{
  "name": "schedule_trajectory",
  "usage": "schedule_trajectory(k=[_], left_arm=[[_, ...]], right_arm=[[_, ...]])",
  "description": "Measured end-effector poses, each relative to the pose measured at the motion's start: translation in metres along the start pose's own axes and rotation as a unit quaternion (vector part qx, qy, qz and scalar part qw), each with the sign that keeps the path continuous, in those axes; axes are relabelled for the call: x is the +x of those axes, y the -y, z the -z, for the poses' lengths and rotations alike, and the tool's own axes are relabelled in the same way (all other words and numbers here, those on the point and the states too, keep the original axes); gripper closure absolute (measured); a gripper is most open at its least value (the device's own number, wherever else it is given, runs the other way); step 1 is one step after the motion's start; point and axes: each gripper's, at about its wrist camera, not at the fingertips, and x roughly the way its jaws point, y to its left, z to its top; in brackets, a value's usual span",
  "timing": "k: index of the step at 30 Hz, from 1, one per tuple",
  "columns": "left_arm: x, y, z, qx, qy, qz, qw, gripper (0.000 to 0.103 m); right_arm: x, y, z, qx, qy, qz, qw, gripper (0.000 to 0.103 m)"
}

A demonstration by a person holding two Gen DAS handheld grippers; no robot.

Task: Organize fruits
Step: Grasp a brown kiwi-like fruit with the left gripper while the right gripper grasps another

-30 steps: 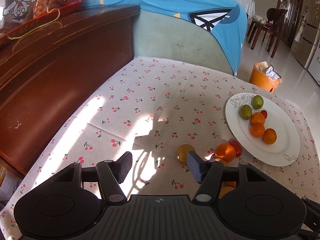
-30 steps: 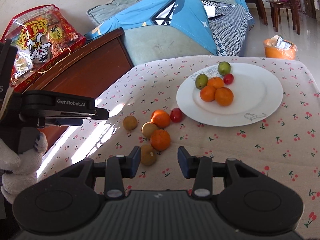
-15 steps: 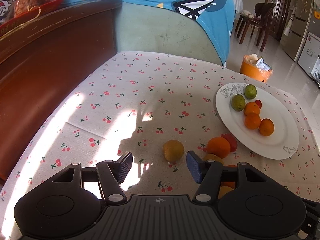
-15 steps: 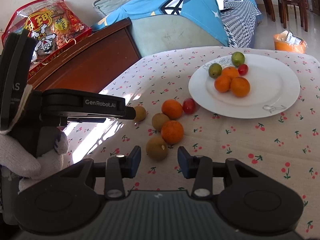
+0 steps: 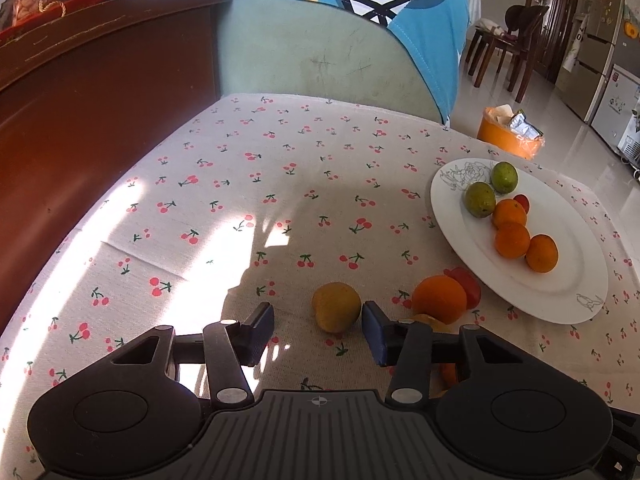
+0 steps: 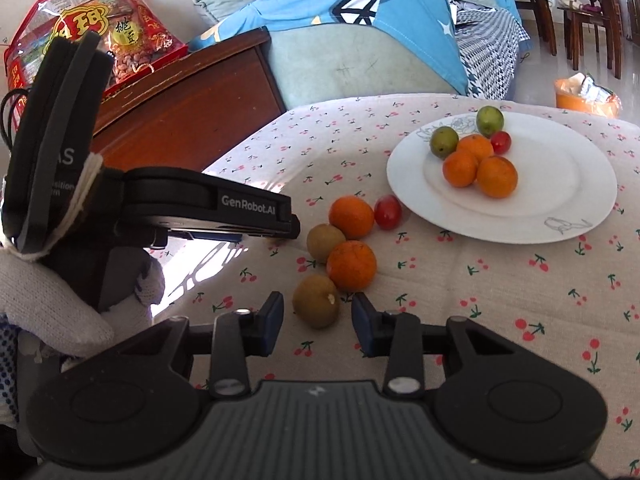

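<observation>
While a yellow-brown fruit (image 5: 335, 307) lay on the cherry-print cloth (image 5: 248, 184) between the left gripper (image 5: 318, 330) jaws, these had just been closing, the right pad about touching it, the left apart. The right gripper (image 6: 318, 322), likewise closing, bracketed an olive-brown fruit (image 6: 316, 301) without contact. Oranges crowded alongside; the white plate (image 6: 560, 200) stood beyond.

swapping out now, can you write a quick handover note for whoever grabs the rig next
Left hand-held gripper: open, jaws just closing in around the yellow-brown fruit, not yet clamped.
Right hand-held gripper: open, also just closing in on the brown fruit nearest it.
Done: two green fruits, three oranges and one small red fruit sit on the white plate.
Left: beyond the two being approached, two oranges, another brown fruit and a red fruit on the cherry tablecloth beside the plate.
</observation>
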Motion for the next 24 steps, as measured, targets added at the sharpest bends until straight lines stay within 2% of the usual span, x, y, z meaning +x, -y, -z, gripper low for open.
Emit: schedule_trajectory(k=[3,7,8,11,18,24], left_arm=[[0.001,0.003,0.0,0.003,0.006,0.006,1.0,0.061],[0.0,0.007,0.002,0.013,0.01,0.014,0.9998,0.078],[0.0,0.008,0.002,0.014,0.01,0.016,0.9997,0.079],[-0.001,0.008,0.003,0.008,0.013,0.024,0.9996,0.079],[-0.013,0.011,-0.001,0.001,0.028,0.015,0.9995,0.079],[-0.028,0.016,-0.006,-0.004,0.043,0.021,0.9988,0.079]], right_arm=[[0.0,0.0,0.0,0.0,0.001,0.0,1.0,0.072],[0.001,-0.001,0.0,-0.005,0.0,-0.002,1.0,0.078],[0.001,-0.001,0.0,-0.007,0.0,-0.002,1.0,0.078],[0.0,-0.001,0.0,-0.006,0.0,-0.001,1.0,0.078],[-0.006,0.002,-0.001,0.001,-0.002,0.005,1.0,0.078],[-0.023,0.009,-0.006,0.017,0.016,0.011,1.0,0.078]])
